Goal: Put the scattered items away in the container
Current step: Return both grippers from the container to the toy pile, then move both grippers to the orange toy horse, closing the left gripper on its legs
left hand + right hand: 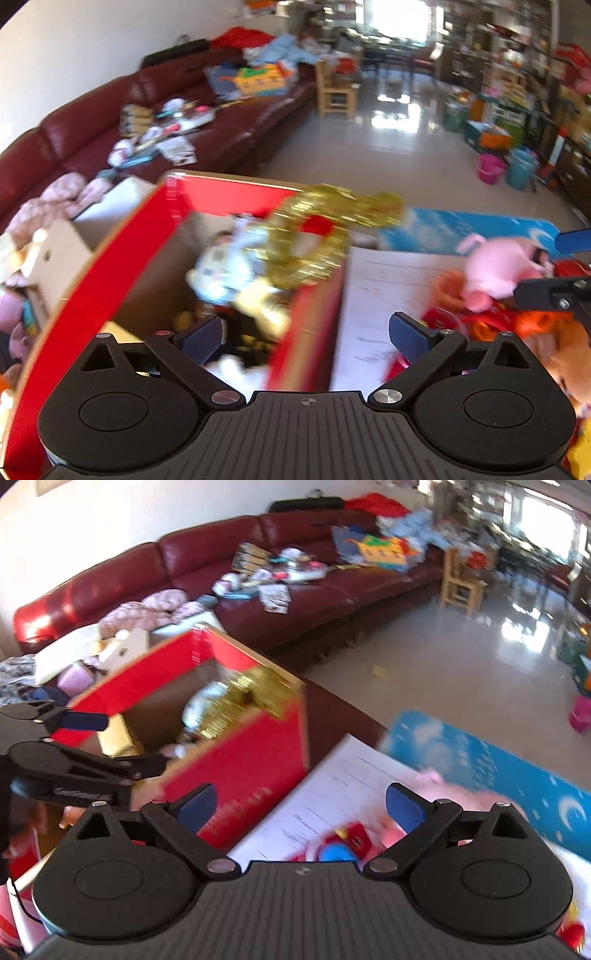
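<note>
Gold tinsel (314,236) was blurred at the rim of the red box (236,192), apparently dropping in. Both grippers, left (306,334) and right (301,808), were spread wide and empty. Next, the pink plush (495,273) should be pinched centrally.

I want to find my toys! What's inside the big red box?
Inside the red box lies a blurry white-and-yellow soft toy, with gold tinsel draped over the box's edge. A yellow item sits in one corner. Whatever is underneath is hidden.
</note>
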Tool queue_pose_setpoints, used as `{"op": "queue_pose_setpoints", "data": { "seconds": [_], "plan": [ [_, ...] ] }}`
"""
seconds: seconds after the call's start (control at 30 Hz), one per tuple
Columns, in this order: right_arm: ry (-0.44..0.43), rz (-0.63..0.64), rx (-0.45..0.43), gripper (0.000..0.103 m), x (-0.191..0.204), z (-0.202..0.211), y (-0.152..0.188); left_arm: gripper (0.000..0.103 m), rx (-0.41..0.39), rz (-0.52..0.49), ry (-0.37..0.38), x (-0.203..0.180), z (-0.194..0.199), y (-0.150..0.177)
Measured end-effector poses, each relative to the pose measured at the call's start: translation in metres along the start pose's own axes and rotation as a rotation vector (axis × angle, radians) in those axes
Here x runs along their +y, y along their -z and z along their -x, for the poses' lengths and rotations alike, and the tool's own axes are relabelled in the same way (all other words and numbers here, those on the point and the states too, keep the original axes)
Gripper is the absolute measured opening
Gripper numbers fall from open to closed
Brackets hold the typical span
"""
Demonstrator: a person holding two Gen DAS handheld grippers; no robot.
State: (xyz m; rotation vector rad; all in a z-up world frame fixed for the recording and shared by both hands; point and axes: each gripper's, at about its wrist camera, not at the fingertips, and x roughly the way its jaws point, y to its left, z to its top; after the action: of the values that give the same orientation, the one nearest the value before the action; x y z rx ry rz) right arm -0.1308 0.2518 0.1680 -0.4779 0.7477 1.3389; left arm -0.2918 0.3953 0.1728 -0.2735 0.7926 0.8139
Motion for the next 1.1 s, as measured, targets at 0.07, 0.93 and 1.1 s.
{"op": "queue_pose_setpoints", "data": {
  "seconds": [0.07, 0.93, 1.1],
  "plan": [
    [0.016, -0.059, 0.021, 0.098, -0.018, 0.002, 0.016, 0.103, 0.002, -0.031, 0.021, -0.018, -0.005, 0.009],
    [0.011, -0.389, 0.196, 0.095, -0.067, -0.026, 0.194, 0.099, 0.157, -0.165, 0.159, -0.138, -0.078, 0.137],
    [0.029, -0.347, 0.210, 0.093, -0.060, -0.035, 0.198, 0.096, 0.154, -0.201, 0.164, -0.141, -0.080, 0.142]
  ]
}}
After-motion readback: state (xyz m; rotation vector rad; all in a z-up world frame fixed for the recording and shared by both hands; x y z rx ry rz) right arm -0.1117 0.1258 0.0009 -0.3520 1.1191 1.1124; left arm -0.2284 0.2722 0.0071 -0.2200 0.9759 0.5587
